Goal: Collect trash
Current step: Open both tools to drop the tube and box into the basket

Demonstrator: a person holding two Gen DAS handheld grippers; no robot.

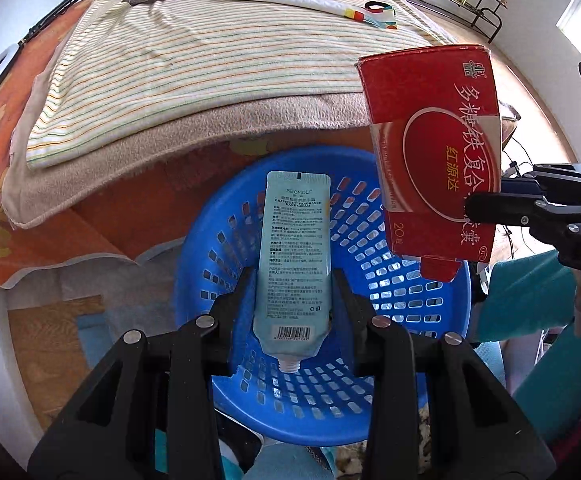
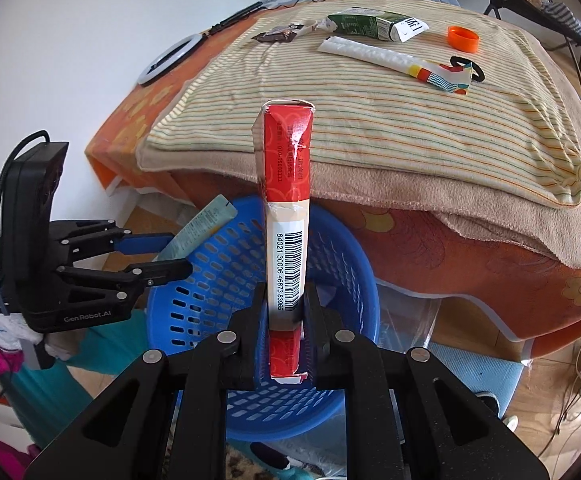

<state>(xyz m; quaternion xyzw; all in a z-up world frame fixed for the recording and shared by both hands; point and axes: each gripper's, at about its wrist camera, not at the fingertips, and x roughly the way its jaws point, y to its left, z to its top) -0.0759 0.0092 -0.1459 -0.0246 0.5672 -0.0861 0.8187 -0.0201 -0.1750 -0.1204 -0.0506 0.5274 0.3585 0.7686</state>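
Squarely between hand-held gripper [image 1: 292, 280] pads: tube [image 1: 294, 252]

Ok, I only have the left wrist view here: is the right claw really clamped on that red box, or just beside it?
Observer: Clamped. The right claw pinches the red box with one pad on each broad face.
Operator: Is the box crushed?
Observer: Edge-on it looks squashed nearly flat, with its top end open. A barcode runs along the narrow edge, which hangs over the blue basket.
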